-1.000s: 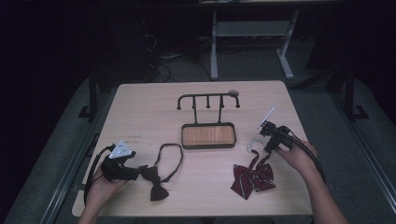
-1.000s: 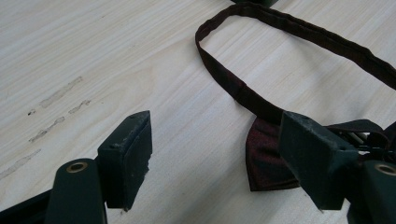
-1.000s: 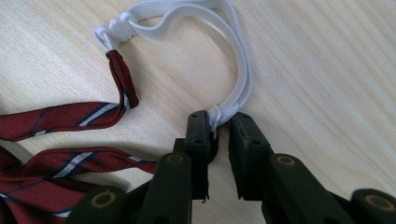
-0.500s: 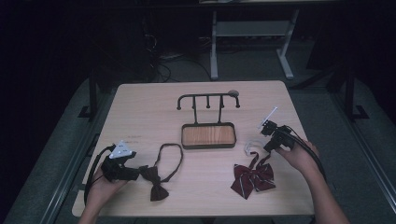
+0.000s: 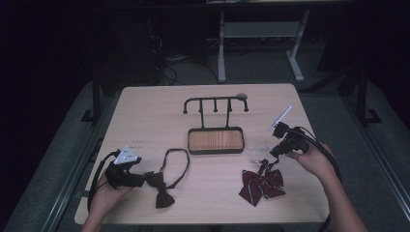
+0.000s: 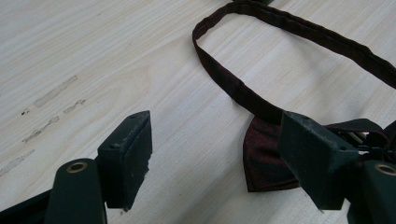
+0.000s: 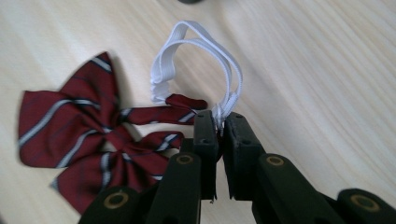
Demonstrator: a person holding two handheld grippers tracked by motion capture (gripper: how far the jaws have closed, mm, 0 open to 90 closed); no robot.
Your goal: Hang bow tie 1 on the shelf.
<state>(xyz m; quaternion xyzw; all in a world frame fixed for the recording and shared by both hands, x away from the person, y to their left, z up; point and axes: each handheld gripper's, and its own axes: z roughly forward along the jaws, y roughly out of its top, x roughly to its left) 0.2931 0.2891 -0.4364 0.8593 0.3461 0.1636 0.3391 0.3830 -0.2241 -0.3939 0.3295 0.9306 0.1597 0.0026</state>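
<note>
Dark room all around, just a pale wood table [image 5: 145, 116] lit up, with a hook rack [image 5: 215, 104] standing over its little tray in the middle. Your right tongs [image 7: 219, 122] were clenched on the white elastic loop [image 7: 198, 51] of the striped bow tie [image 7: 79, 135], probably so the loop stays open for a hook; the bow itself lay on the table. Your left tongs [image 6: 219, 154] sat released beside the dark bow tie [image 6: 261, 154], one pad over its edge, not gripping it.
</note>
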